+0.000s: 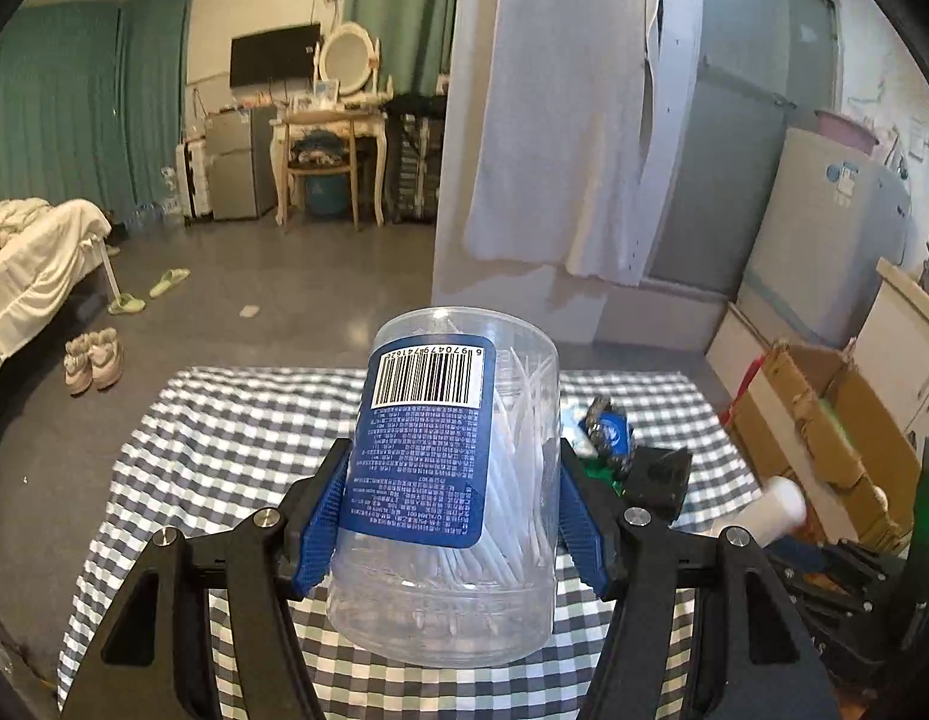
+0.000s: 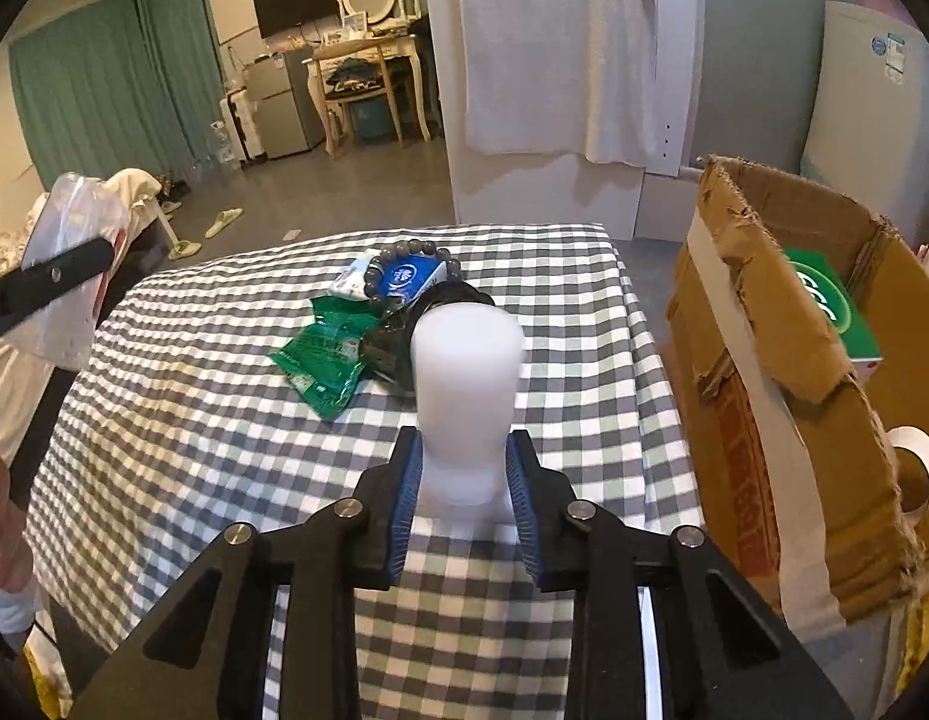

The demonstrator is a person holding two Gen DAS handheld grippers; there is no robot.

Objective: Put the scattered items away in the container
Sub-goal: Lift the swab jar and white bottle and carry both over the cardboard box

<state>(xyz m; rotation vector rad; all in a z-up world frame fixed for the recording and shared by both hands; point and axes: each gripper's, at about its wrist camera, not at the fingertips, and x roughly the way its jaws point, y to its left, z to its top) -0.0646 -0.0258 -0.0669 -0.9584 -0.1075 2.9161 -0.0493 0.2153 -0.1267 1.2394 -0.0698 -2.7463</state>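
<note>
Left gripper: blue pads pressed to both sides of a clear plastic jar of white picks, jar lifted off the checked surface, blue barcode label facing the camera, jar tilted slightly. Right gripper: clamped on the narrow end of a white bottle, which stands upright between the pads with its broad end away from the camera, its edges a little blurred. In the right wrist view, beyond the bottle, a small cluster lies on the surface: a green foil packet, crumpled; a blue-and-white tissue pack farther back; a dark bead bracelet draped around that pack; a black object partly hidden behind the bottle, kind cannot be told. The left gripper and its jar show at the left edge of that view, well apart from the cluster. To the right of the surface, just beside its edge, stands an open cardboard box with torn flaps and white tape; a green item lies inside it. Background: a white cloth hanging past the far end of the surface.
</note>
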